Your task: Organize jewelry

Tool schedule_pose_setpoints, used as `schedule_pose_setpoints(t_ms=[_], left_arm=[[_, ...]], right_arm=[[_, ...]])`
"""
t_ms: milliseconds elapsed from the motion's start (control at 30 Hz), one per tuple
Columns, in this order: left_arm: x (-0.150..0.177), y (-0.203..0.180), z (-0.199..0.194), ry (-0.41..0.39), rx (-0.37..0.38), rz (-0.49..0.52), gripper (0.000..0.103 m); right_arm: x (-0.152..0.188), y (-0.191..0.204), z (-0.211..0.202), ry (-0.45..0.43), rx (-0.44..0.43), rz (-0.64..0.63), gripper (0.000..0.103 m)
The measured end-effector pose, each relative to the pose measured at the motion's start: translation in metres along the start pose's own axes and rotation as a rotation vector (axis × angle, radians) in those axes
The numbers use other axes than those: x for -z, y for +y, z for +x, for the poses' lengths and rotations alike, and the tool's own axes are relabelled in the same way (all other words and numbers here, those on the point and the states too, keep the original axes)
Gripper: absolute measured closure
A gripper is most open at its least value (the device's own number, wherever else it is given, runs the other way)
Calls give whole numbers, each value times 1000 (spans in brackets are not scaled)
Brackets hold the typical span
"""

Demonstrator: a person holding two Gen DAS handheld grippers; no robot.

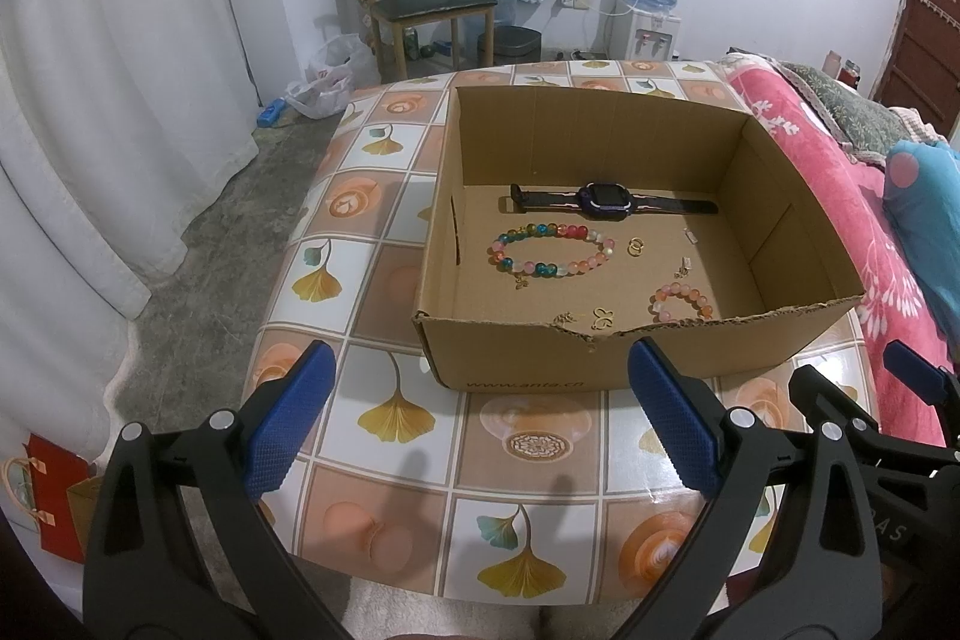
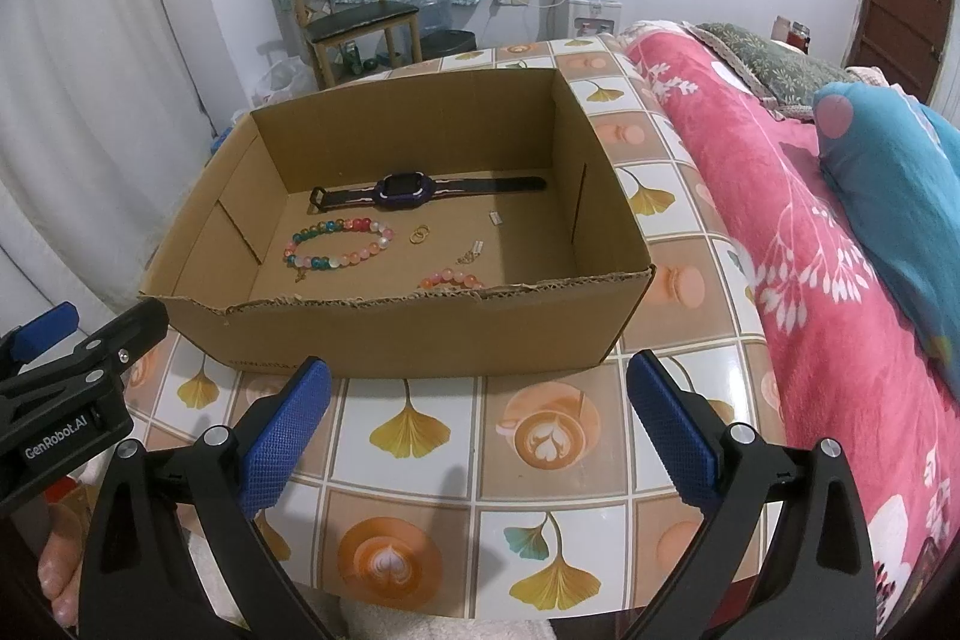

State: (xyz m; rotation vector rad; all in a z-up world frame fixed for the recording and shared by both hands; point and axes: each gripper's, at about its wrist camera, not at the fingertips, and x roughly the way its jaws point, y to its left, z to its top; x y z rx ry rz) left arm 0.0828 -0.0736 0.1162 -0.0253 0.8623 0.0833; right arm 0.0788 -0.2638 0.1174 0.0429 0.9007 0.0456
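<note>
While both grippers are hovering open and empty, jewelry is lying in the cardboard box (image 1: 600, 364).
We are risking left gripper (image 1: 480, 418) or right gripper (image 2: 480, 418) snagging the torn rim, or fumbling the tiny rings (image 1: 636, 247).

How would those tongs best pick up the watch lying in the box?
Grip the watch by its flat strap beside the thick face, coming straight down from above. It lies stretched along the cardboard box's far wall, so the tall sides likely block any sideways approach.
</note>
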Motion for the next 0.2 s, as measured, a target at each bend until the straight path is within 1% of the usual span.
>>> schedule_pose_setpoints(t_ms=[200], left_arm=[[1, 0, 0, 1, 1, -2, 8]], right_arm=[[1, 1, 0, 1, 1, 0, 7]])
